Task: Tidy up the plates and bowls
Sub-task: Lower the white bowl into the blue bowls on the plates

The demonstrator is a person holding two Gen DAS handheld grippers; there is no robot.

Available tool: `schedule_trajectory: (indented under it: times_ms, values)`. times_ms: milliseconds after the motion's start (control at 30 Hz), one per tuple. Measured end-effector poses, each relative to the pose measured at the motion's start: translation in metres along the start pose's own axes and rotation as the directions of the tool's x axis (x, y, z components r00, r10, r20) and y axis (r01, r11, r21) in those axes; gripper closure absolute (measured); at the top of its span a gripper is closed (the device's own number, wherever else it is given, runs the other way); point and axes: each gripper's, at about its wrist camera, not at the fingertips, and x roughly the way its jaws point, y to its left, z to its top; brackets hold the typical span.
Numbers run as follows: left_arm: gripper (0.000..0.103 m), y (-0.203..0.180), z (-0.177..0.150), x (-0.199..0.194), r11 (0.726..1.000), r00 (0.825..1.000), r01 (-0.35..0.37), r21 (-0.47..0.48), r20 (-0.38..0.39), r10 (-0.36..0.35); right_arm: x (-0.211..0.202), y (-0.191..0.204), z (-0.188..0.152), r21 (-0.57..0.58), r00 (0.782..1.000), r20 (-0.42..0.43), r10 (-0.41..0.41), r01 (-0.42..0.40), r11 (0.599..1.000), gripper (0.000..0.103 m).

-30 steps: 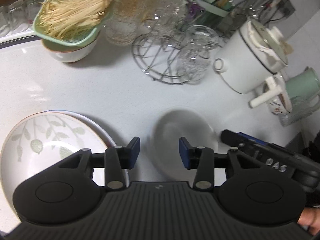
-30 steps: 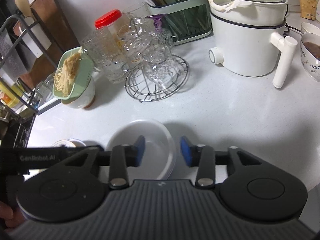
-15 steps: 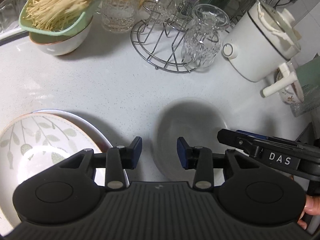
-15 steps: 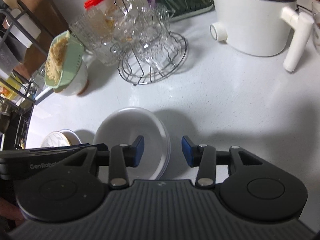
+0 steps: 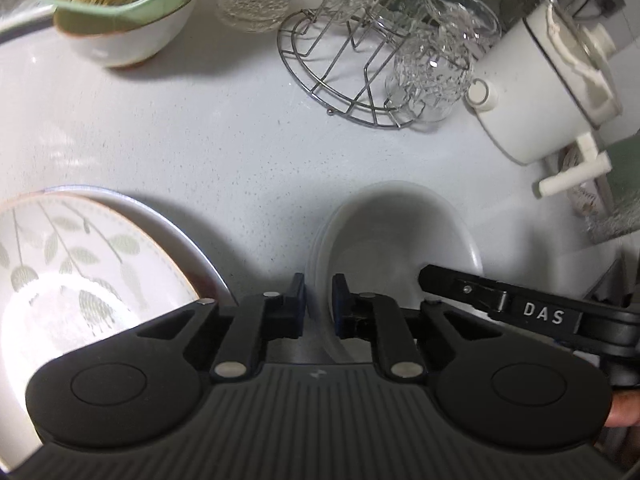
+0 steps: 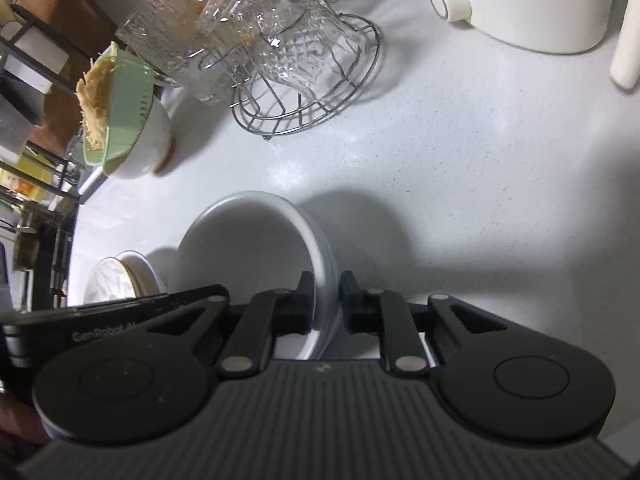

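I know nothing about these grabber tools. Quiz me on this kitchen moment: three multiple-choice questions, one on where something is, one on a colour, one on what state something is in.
1. Where is the leaf-patterned plate relative to the white bowls?
A. to their left, in the left wrist view
B. stacked inside them
C. on the wire rack

2. What colour is the strainer that holds the noodles?
A. red
B. pale green
C. black

3. How do the two grippers stand?
A. both wide open above the counter
B. left gripper and right gripper each closed on the white bowls' rim, on opposite sides
C. only one touches the bowls

Answers:
1. A, the plate lies apart from the bowls at the left edge of the left wrist view.
2. B, it is pale green and sits in a white bowl.
3. B, the rim passes between each pair of fingertips.
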Motion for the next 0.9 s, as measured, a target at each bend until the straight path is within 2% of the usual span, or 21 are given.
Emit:
schedule_trajectory:
  times_ms: [233,400,467,900]
  values:
    - [0.088,0.007,-0.001,-0.007,0.999,0.999,0.035,-0.027,0.016,-0.035,0.000,0.005,-0.001,0.009,1.000,0.001,-0.027,0.027,1.000,0.088]
    - [0.088,0.016,0.002,-0.018,0.993,0.995,0.099,-0.062,0.028,-0.098,-0.007,0.013,-0.001,0.000,0.998,0.044,-0.045,0.045,0.999,0.089]
    - [0.088,0.016,0.002,-0.025,0.993,0.995,0.101,-0.057,0.028,-0.100,-0.012,0.017,-0.001,0.018,0.997,0.053,-0.055,0.054,0.998,0.089]
    - [0.088,0.024,0.014,-0.106,0.989,0.990,0.136,-0.065,0.044,-0.133,-0.067,0.073,-0.002,0.035,0.992,0.108,-0.059,0.056,0.998,0.089]
